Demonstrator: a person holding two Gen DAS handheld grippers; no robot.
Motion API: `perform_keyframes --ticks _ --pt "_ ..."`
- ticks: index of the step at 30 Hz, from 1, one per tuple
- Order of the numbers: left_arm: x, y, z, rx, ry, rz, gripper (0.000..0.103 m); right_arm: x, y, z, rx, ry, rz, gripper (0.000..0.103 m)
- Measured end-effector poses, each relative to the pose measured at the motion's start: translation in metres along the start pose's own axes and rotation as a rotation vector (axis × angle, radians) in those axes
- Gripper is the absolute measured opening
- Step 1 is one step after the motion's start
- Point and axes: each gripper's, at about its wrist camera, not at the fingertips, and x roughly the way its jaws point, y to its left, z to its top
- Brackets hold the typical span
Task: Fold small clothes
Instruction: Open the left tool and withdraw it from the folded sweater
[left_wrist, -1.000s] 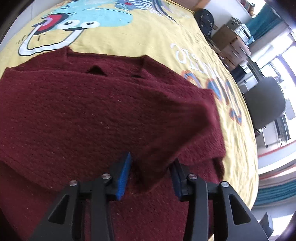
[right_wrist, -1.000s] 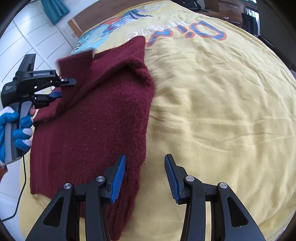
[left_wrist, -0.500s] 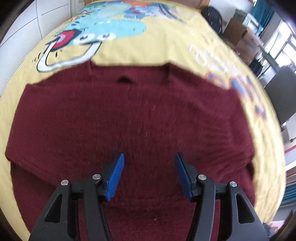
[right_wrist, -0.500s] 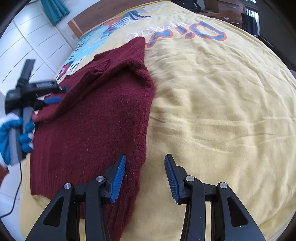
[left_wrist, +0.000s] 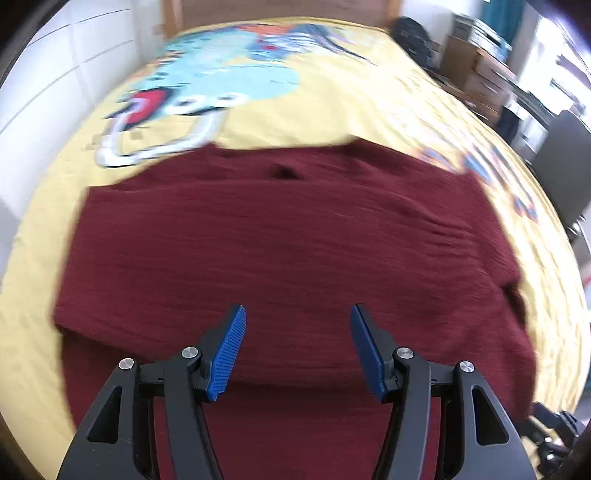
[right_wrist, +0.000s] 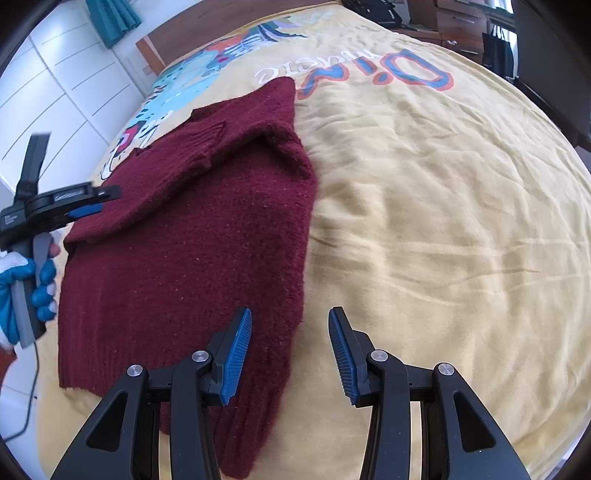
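A dark red knitted sweater (left_wrist: 288, 243) lies on the yellow printed bedspread (left_wrist: 325, 110), both sleeves folded in over the body. My left gripper (left_wrist: 297, 347) is open and empty, hovering above the sweater's near side. In the right wrist view the sweater (right_wrist: 199, 251) lies left of centre, its hem towards me. My right gripper (right_wrist: 290, 354) is open and empty above the sweater's lower right edge, one blue pad (right_wrist: 236, 354) over the knit and the other over bare bedspread (right_wrist: 443, 229). The left gripper (right_wrist: 85, 208) shows at the sweater's left edge.
The bed has a wooden headboard (right_wrist: 207, 33) and white cupboards (right_wrist: 55, 92) beside it. Cardboard boxes and drawers (left_wrist: 476, 62) and a dark chair (left_wrist: 565, 162) stand off the bed's right side. A cable (right_wrist: 26, 410) hangs from the left hand.
My left gripper let go of the sleeve, which dropped folded across the sweater's body, then opened and pulled back. The right gripper has stayed still and open.
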Motion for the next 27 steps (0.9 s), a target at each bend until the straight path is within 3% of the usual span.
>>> perform_keyframes --ticks 7,10,16,21,27 --pt "-0.004 0.105 0.010 -0.125 -0.012 0.175 0.054 0.001 0.016 0.003 -0.027 0.002 -0.016 0.046" --pt "0.003 0.119 0.000 -0.155 0.018 0.210 0.054 0.000 0.021 0.002 -0.031 0.004 -0.024 0.046" --pt "0.013 0.118 -0.022 -0.192 0.064 0.124 0.054 -0.004 0.025 -0.001 -0.040 0.007 -0.038 0.046" --pt "-0.017 0.116 -0.026 -0.170 0.044 0.092 0.054 -0.016 0.027 -0.003 -0.040 -0.016 -0.037 0.046" --pt "-0.060 0.120 -0.055 -0.187 0.031 0.070 0.054 -0.034 0.031 -0.011 -0.039 -0.048 -0.019 0.046"
